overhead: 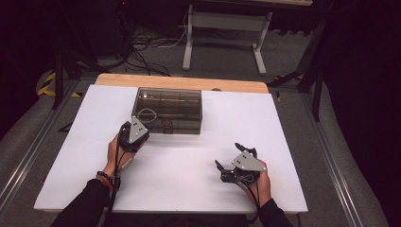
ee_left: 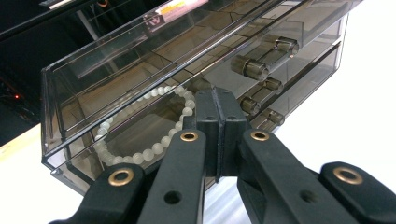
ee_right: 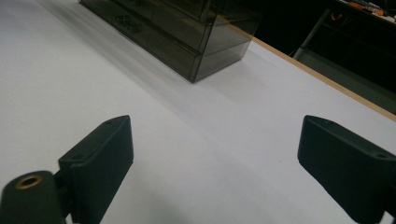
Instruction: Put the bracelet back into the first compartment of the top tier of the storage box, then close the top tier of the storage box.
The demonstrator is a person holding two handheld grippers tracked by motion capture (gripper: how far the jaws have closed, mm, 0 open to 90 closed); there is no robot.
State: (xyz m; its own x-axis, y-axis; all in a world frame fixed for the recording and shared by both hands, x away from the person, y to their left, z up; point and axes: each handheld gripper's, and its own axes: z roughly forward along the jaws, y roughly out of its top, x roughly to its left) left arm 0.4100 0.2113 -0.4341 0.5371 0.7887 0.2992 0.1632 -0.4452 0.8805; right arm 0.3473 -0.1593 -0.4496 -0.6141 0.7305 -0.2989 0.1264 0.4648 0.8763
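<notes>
A smoky see-through drawer box [overhead: 175, 101] [ee_left: 116, 60] stands at the back middle of the white table [overhead: 179, 179]. A white bead bracelet [overhead: 146, 115] [ee_left: 145, 155] lies inside its left part, behind the clear front. Small round drawer knobs [ee_left: 252, 68] stick out of the box front. My left gripper [overhead: 140, 123] [ee_left: 218, 100] is shut, its tips right against the box front by the bracelet; I see nothing between the jaws. My right gripper [overhead: 228, 155] [ee_right: 219, 144] is open over bare table at the front right, well away from the box [ee_right: 187, 32].
A wooden strip [overhead: 179, 82] runs along the table's far edge. Beyond it on the floor are a white desk frame [overhead: 227, 28] and loose cables [overhead: 142, 52]. Metal rails flank the table on both sides.
</notes>
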